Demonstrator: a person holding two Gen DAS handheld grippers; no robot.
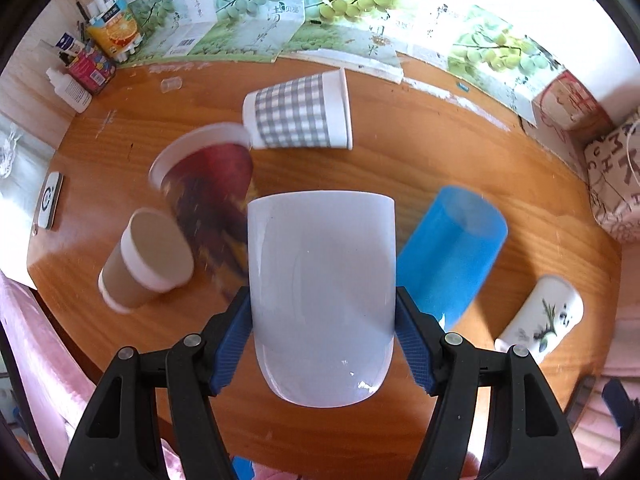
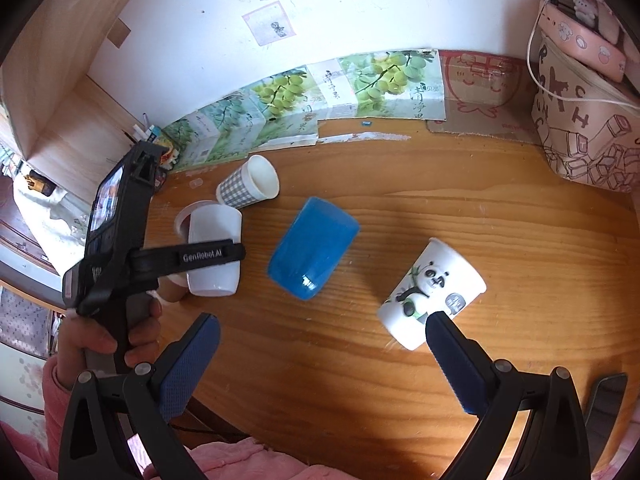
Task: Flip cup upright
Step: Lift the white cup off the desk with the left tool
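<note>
My left gripper (image 1: 323, 316) is shut on a plain white cup (image 1: 322, 296), its blue pads pressed on both sides. The cup is held over the wooden table (image 1: 420, 160), rim pointing away from the camera; it also shows in the right wrist view (image 2: 214, 256), held by the left gripper (image 2: 208, 258). My right gripper (image 2: 322, 338) is open and empty above the table's near edge, with a panda cup (image 2: 430, 294) lying on its side just beyond its right finger.
Other cups lie on their sides: a blue one (image 1: 448, 252) (image 2: 314, 246), a grey checked one (image 1: 298, 112) (image 2: 248, 184), a dark red one (image 1: 208, 200), and a brown one (image 1: 146, 260). A pen holder (image 1: 90, 66), bottles and fruit cartons (image 1: 256, 12) line the back. A patterned bag (image 2: 580, 128) stands at right.
</note>
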